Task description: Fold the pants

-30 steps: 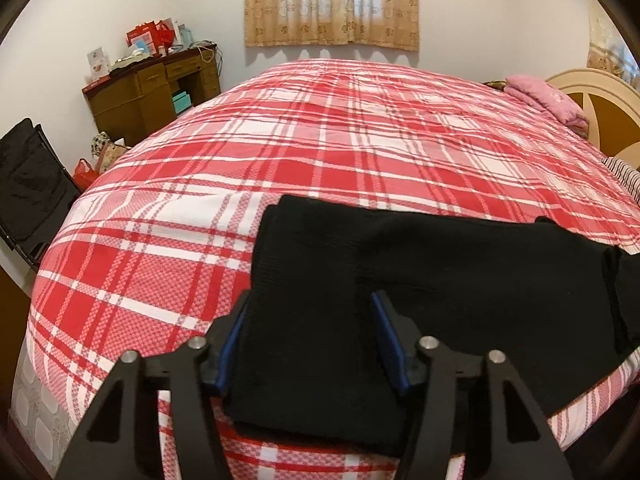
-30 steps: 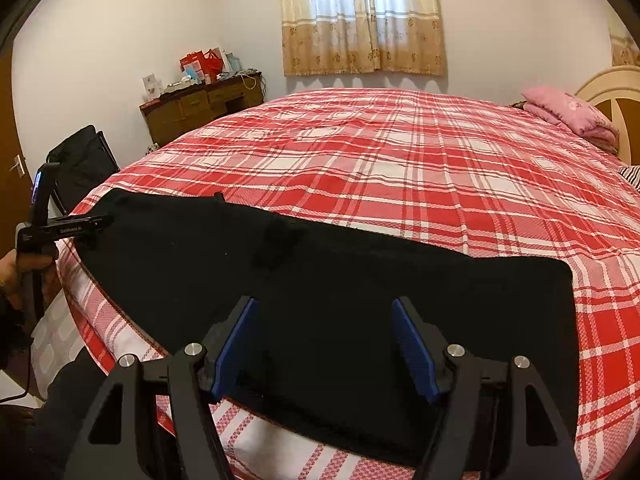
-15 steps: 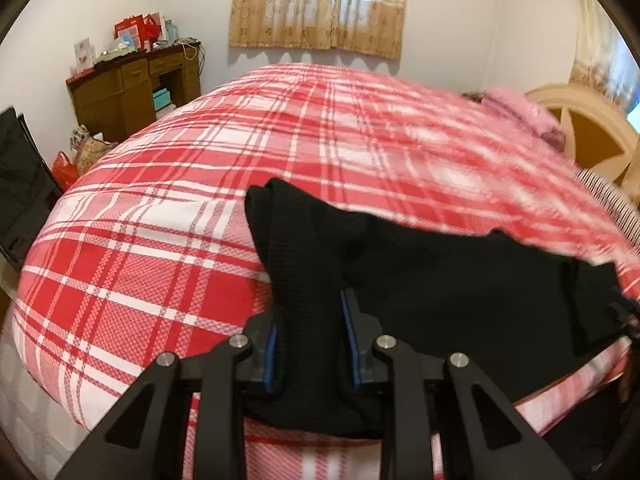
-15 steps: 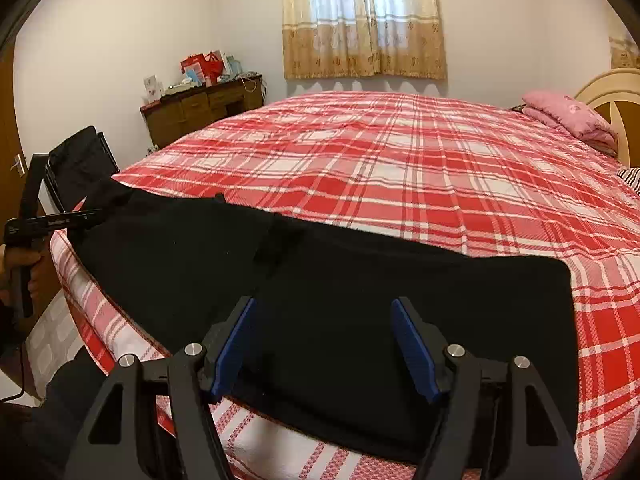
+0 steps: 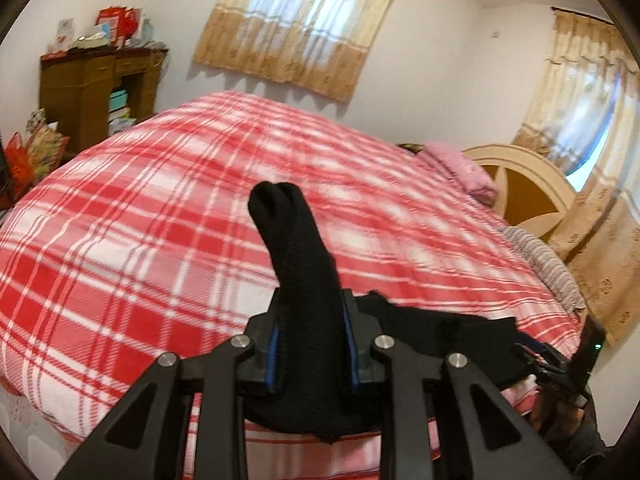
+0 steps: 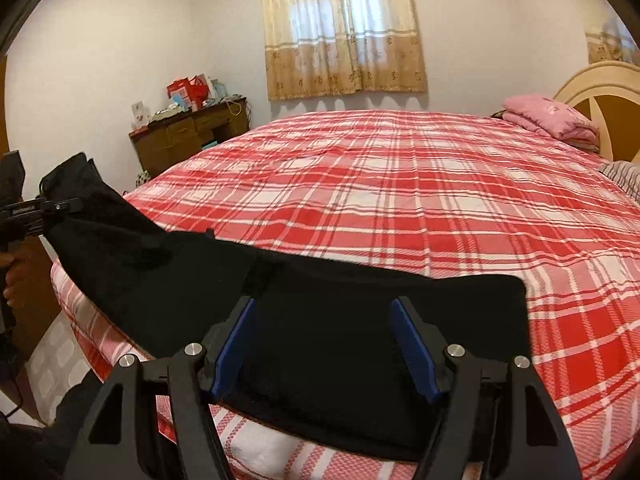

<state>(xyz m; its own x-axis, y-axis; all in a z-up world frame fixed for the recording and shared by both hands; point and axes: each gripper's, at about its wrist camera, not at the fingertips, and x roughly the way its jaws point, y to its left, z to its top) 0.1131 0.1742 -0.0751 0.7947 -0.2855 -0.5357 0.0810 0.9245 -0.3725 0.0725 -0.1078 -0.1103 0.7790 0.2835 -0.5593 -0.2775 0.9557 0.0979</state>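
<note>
Black pants [image 6: 320,320] lie along the near edge of a bed with a red plaid cover [image 6: 400,184]. My left gripper [image 5: 310,344] is shut on one end of the pants [image 5: 304,272] and holds it lifted, the cloth bunched and standing up between the pads. In the right wrist view that gripper [image 6: 44,210] is at the far left with the raised end. My right gripper [image 6: 324,344] is open, its blue pads [image 6: 412,344] spread over the other end of the pants, which lies flat.
A wooden desk [image 6: 188,136] with boxes stands against the far wall left of the bed. A folded pink blanket [image 6: 548,120] and a cream headboard [image 6: 600,96] are at the right. A curtained window [image 6: 340,32] is behind.
My left gripper closed on the end of the pants and lifted it up off the bed, turning to the right. My right gripper stayed open over the other end.
</note>
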